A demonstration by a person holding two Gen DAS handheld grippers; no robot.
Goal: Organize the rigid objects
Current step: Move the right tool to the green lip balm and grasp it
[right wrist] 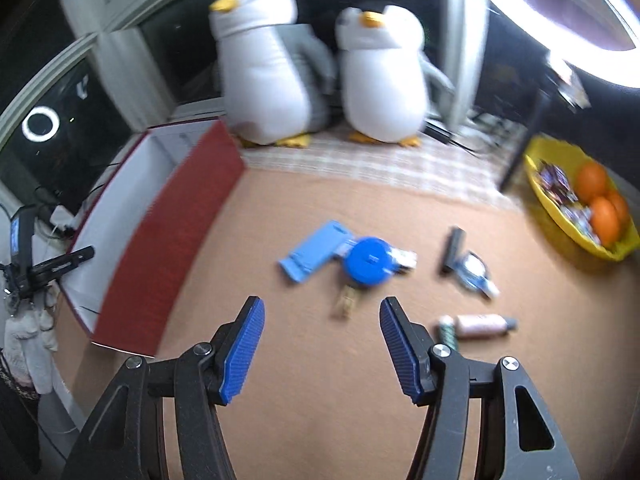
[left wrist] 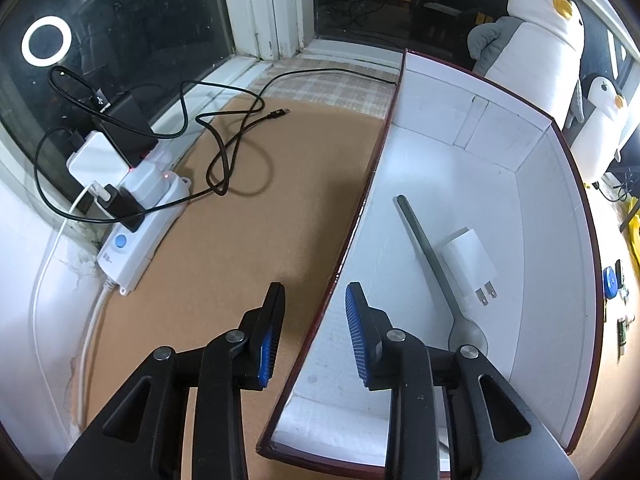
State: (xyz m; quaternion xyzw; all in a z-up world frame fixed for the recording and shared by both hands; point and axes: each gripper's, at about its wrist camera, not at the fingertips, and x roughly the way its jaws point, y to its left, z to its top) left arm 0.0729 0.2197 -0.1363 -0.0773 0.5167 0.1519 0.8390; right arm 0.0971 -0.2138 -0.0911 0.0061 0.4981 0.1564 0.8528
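A red box with a white inside [left wrist: 552,208] holds a grey spoon [left wrist: 434,268] and a white plug charger [left wrist: 470,266]. My left gripper [left wrist: 316,308] is open and empty, its jaws astride the box's left wall near the front. In the right wrist view the same box [right wrist: 168,232] stands at the left. On the cork mat lie a light blue flat piece [right wrist: 314,250], a round blue case [right wrist: 368,260], a black stick [right wrist: 452,248], a small blue board [right wrist: 476,272], a pink tube [right wrist: 480,325] and a small tan piece [right wrist: 346,304]. My right gripper [right wrist: 322,320] is open and empty, just short of them.
A white power strip [left wrist: 140,224] with chargers and black cables [left wrist: 228,148] lies left of the box. Two plush penguins [right wrist: 320,64] stand at the back by the window. A yellow bowl [right wrist: 560,220] with oranges and sweets sits at the far right. A ring light [right wrist: 560,8] hangs upper right.
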